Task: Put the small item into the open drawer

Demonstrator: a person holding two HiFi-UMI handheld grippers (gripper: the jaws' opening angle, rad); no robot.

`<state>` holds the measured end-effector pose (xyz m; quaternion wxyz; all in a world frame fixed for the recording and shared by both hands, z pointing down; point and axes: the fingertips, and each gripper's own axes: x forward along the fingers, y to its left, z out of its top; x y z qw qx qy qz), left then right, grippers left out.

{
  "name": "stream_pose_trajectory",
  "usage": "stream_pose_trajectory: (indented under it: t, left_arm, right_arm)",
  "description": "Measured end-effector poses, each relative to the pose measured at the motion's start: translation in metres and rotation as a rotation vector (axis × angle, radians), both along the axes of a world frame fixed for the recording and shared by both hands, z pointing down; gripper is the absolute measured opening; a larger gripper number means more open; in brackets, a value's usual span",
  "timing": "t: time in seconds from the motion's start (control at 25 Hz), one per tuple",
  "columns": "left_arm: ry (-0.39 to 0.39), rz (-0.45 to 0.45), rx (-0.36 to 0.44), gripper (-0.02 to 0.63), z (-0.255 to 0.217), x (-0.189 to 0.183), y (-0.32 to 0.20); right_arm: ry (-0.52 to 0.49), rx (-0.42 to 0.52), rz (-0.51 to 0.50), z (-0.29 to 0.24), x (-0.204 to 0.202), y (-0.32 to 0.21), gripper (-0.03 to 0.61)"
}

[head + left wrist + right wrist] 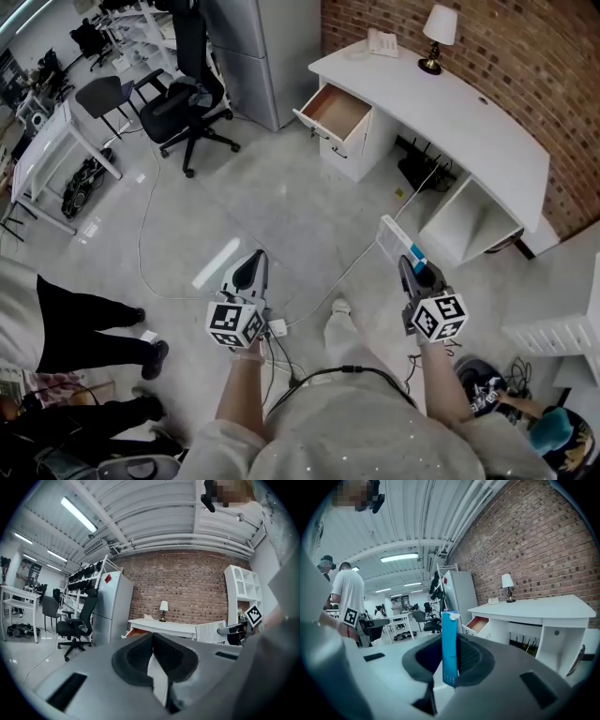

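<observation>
My right gripper [411,264] is shut on a small flat blue-and-white box [397,241], held upright between its dark pads [474,660]. In the right gripper view the box [449,641] stands edge-on in front of me. The open drawer [337,111], wooden inside and with nothing visible in it, juts from the white desk [469,112] far ahead, and shows small in the right gripper view [478,624]. My left gripper [255,260] hangs at waist height over the floor. Its jaws meet at the tips with nothing between them [151,637].
A black office chair [187,103] and a grey cabinet [258,56] stand left of the drawer. A lamp [438,33] and a phone [382,41] sit on the desk. A cable [150,244] loops over the floor. A bystander's legs [84,328] are at the left, white shelving [562,333] at the right.
</observation>
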<state>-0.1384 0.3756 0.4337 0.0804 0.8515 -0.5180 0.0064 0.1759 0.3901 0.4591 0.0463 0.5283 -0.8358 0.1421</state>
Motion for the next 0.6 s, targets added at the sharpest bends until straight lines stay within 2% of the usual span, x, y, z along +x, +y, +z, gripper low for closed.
stream_pose_trajectory:
  t: [0.6]
  left_arm:
    - [0.010,-0.016,-0.004,0.006,-0.006,0.034,-0.176]
  right_arm:
    - [0.011,-0.036,-0.058,0.002,0.022,-0.179,0.058]
